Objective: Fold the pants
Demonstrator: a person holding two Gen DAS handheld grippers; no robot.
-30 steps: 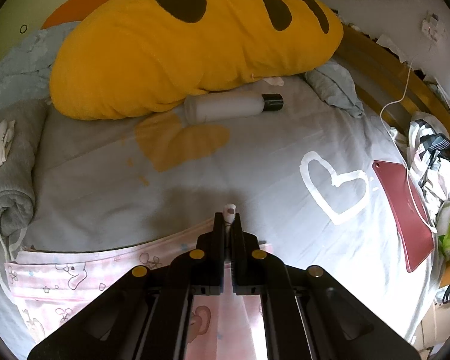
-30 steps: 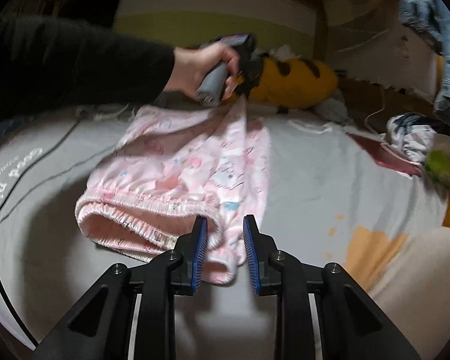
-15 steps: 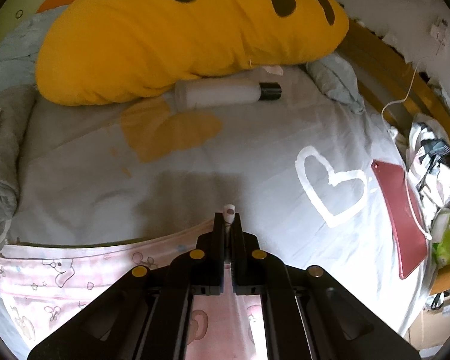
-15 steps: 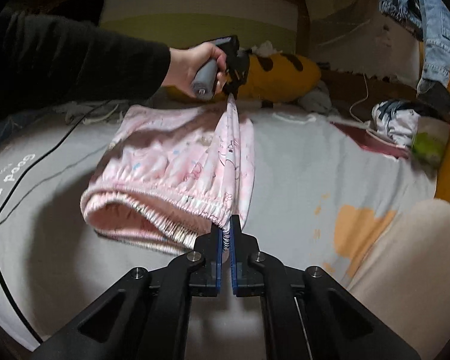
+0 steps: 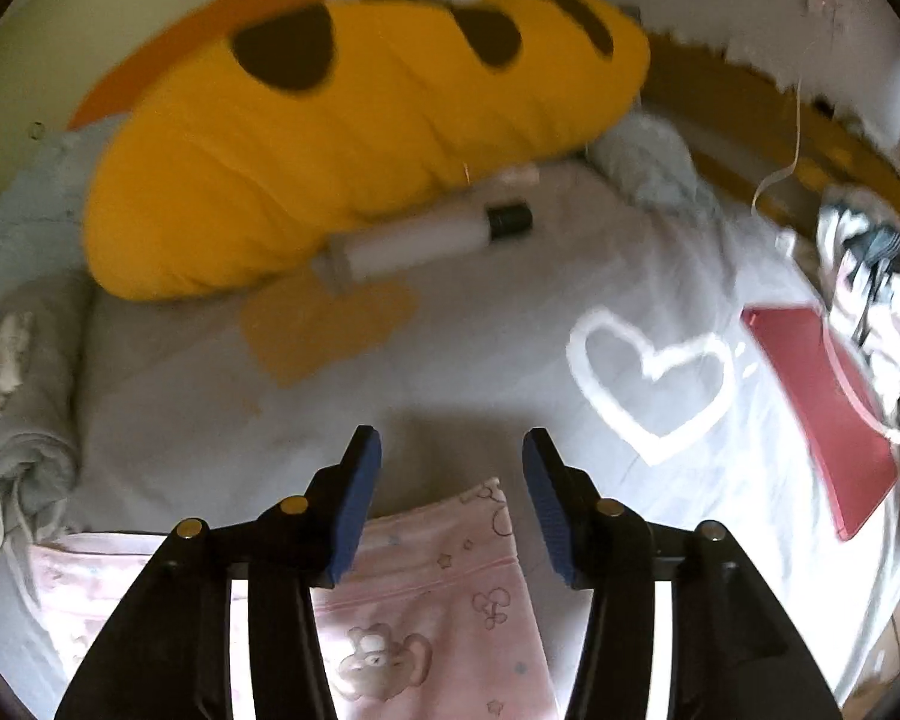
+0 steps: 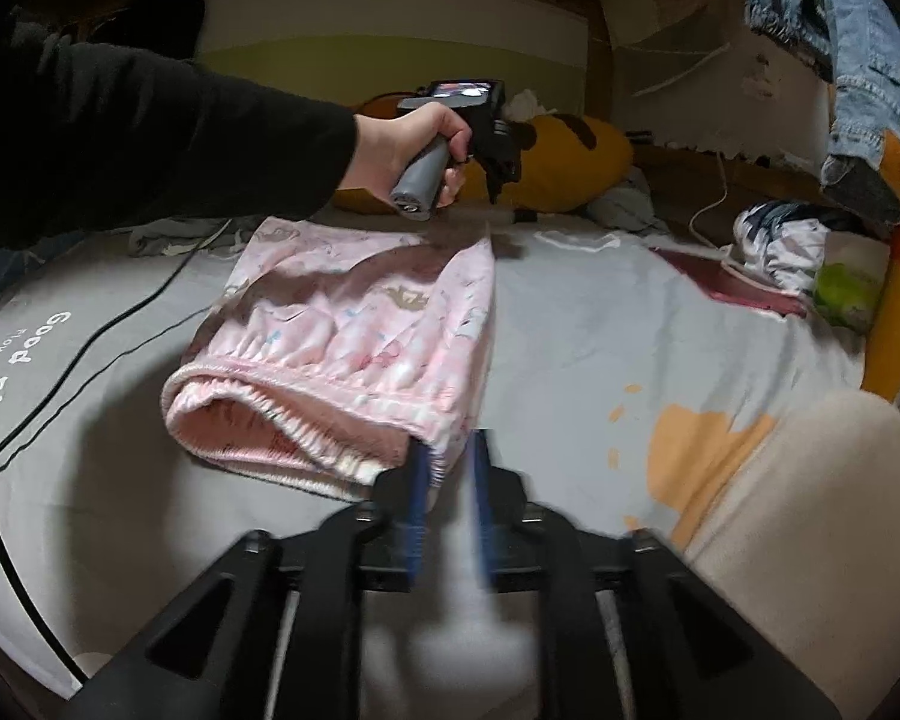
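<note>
While both claws are letting go, the pink pants (image 6: 354, 348) lie folded over on the grey bed sheet (image 6: 600, 336), elastic waistband toward the near edge and the leg end toward the far side under the person's hand (image 6: 402, 150). From the left wrist view, the left claw (image 5: 452, 462) hovers just above the far corner of the pants (image 5: 432, 594); its jaws are opening, with only air and sheet between the blue pads and the cloth lying below them. On the right wrist view the right claw (image 6: 447, 468) sits at the near right corner of the waistband; its jaws are also opening, blurred, with the waistband edge just at the left pad and no longer pinched as far as I can tell. My reading is that one fold has just been laid down and released. The next move likely calls for backing both claws clear without dragging the cloth, then taking fresh hold of one end to fold the pants across again.

Further out on the bed, a big yellow plush pillow (image 5: 354, 138) lies at the far end with a white bottle (image 5: 426, 240) touching its near side. A white heart print (image 5: 648, 384) marks the sheet to the right, and a red flat case (image 5: 828, 414) lies beyond that, near a heap of clothes (image 5: 876, 276). Denim (image 6: 822, 30) hangs at the upper right, and a black cable (image 6: 84, 360) crosses the sheet on the left
</note>
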